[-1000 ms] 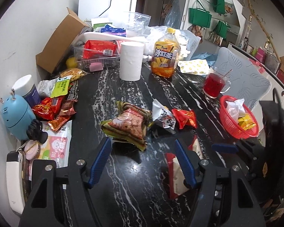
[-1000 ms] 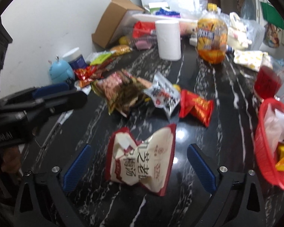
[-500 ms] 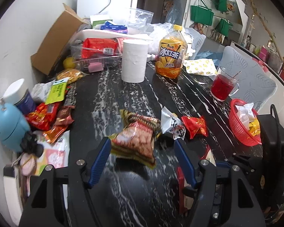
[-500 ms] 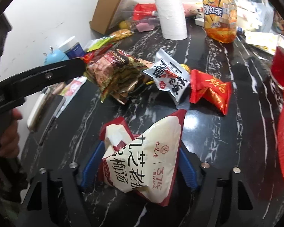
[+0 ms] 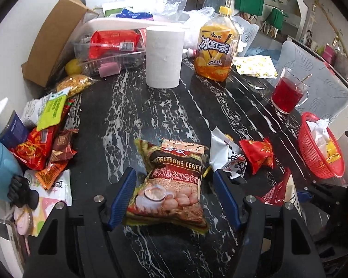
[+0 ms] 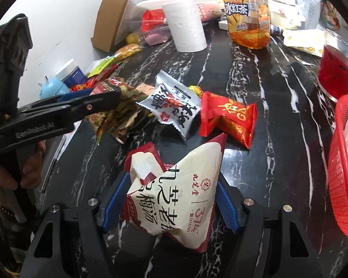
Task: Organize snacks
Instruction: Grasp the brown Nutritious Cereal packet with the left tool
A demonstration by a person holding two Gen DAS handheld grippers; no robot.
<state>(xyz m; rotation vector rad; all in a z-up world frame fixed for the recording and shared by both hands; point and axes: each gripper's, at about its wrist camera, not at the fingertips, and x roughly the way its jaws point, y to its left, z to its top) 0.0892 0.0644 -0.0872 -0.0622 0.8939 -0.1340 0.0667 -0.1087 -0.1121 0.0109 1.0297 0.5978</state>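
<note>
Your right gripper [image 6: 171,206] is clamped on the white-and-red pouch [image 6: 174,194], with the blue pads pressed into both of its sides. The grip sits low on the pouch, so its upper corner stands up free toward the other snacks. It is probably bound for the red basket [image 6: 338,185] at the right edge of the worktop [image 5: 136,106], which already holds a few packets.

Your left gripper [image 5: 174,197] straddles the cereal bag [image 5: 171,185], which lies flat on the worktop. Its jaws are closing, but a gap shows on the right side, so the bag is not yet pinched.

Both grippers point steeply down at the worktop and sit side by side. In the right view, your left hand [image 6: 27,171] wraps the handle of its tool. The red packet [image 6: 227,118] and the white packet [image 6: 171,106] lie loose between the two bags.
</note>
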